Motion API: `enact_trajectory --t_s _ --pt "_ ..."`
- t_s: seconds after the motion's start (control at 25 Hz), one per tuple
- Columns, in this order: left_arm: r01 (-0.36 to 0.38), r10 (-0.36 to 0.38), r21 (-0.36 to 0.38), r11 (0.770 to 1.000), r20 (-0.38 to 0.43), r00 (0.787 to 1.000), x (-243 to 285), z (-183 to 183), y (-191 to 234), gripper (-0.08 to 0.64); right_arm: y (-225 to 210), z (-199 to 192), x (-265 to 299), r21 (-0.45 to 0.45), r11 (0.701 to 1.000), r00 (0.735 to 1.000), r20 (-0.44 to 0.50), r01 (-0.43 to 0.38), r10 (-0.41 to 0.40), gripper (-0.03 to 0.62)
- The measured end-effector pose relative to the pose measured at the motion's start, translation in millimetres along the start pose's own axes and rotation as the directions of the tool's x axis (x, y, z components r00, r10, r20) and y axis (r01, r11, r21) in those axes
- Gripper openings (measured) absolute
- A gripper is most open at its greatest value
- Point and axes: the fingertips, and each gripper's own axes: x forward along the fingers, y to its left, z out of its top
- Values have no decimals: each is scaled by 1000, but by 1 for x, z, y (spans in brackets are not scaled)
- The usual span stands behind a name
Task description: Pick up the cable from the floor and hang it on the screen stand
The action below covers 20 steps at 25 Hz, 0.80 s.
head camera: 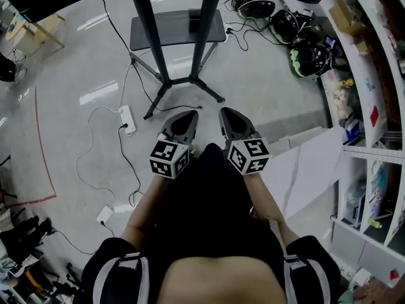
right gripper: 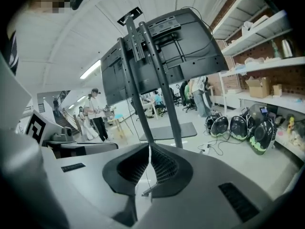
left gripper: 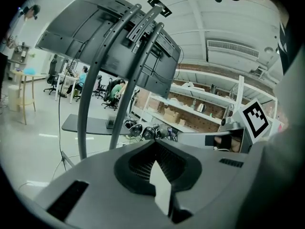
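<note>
A thin black cable (head camera: 180, 109) lies on the floor just ahead of both grippers, running from near the stand's feet toward a white power strip (head camera: 127, 119). The black screen stand (head camera: 166, 75) rises in front of me; its twin poles (left gripper: 90, 104) and screen (right gripper: 190, 46) fill both gripper views. My left gripper (head camera: 182, 123) (left gripper: 155, 144) is shut with nothing between its jaws. My right gripper (head camera: 233, 119) (right gripper: 150, 147) sits beside it, jaws together, nothing seen held. Both hover above the floor, pointing at the stand's base.
A grey shelf plate (head camera: 177, 29) sits low on the stand. Several helmets (head camera: 278, 18) and loose wires lie at the back right. Shelving (head camera: 373, 106) lines the right side, with a white board (head camera: 310, 163) leaning by it. A red floor line (head camera: 41, 144) runs on the left.
</note>
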Motion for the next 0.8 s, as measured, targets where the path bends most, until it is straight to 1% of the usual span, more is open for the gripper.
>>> enact_trajectory --t_s 0.16,0.32,0.56,0.64,0.72,0.8 --pt "13 -12 27 1000 -28 1000 17 1 3 5 -7 -10 9 42 997 998 -33 -58 60 25" --pt "6 -4 38 999 -60 998 37 -4 9 5 -17 -24 19 53 995 993 -75 -86 90 25" --pt "14 -8 61 998 -95 995 73 -14 6 5 -56 -33 29 63 996 993 -92 -63 69 25" --pt "16 -9 64 998 -104 995 83 -19 5 5 -71 -35 32 53 997 994 -95 -57 62 25" --pt "16 -9 60 998 -112 994 92 -25 5 5 -85 -37 35 44 998 994 -97 -51 55 25" --pt "14 -9 39 999 -129 992 101 -33 6 5 -98 -38 38 55 997 994 -94 -46 51 25"
